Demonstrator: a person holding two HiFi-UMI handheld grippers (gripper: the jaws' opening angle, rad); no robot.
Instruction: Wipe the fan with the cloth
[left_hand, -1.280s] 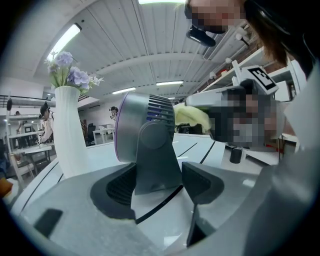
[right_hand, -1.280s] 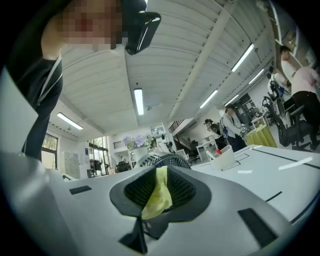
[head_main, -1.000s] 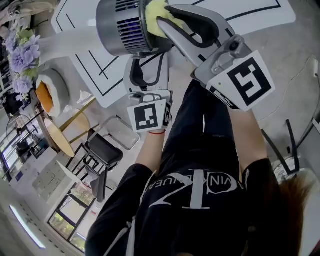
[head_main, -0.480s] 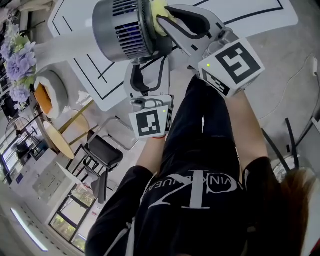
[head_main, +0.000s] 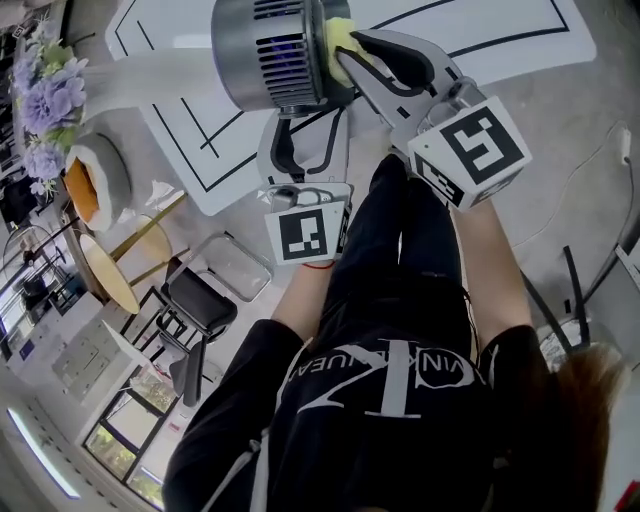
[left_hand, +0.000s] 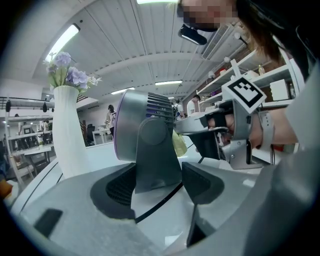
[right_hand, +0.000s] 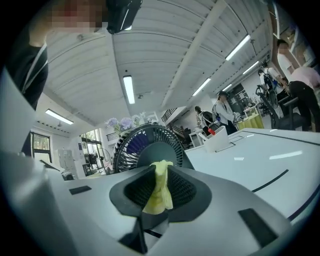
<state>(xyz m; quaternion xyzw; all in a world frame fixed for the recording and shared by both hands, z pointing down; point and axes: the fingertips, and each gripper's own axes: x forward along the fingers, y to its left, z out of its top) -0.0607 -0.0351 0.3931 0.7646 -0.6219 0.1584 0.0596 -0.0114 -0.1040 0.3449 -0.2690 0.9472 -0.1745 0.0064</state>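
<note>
The fan stands on the white worktop at the upper middle of the head view, with its grey housing side-on and its grille facing the right of the frame. The two grippers split the work. One appears to steady the fan so it does not slide or tip under the wiping pressure, and the other carries the cloth to the grille.

The left gripper comes in low from the bottom of the frame and straddles the stand. In the left gripper view the jaws are spread wide with the stand upright between them. The dark pads seem to lie against either side of it, so this looks like a wide grip on the fan rather than an empty hold. A vase with purple flowers stands just behind the fan at the left of that view, apart from it.

The right gripper reaches in from the right. Holding it roughly level lets the cloth meet the face of the fan squarely. In the right gripper view the jaws are closed on the yellow cloth. It is pinched into a narrow fold that stands up between the pads, and the round grille sits right behind it. In the head view the cloth sits against the rim of the fan's front, and the jaws themselves appear clear of the grille.

The wiping looks to be under way.
</note>
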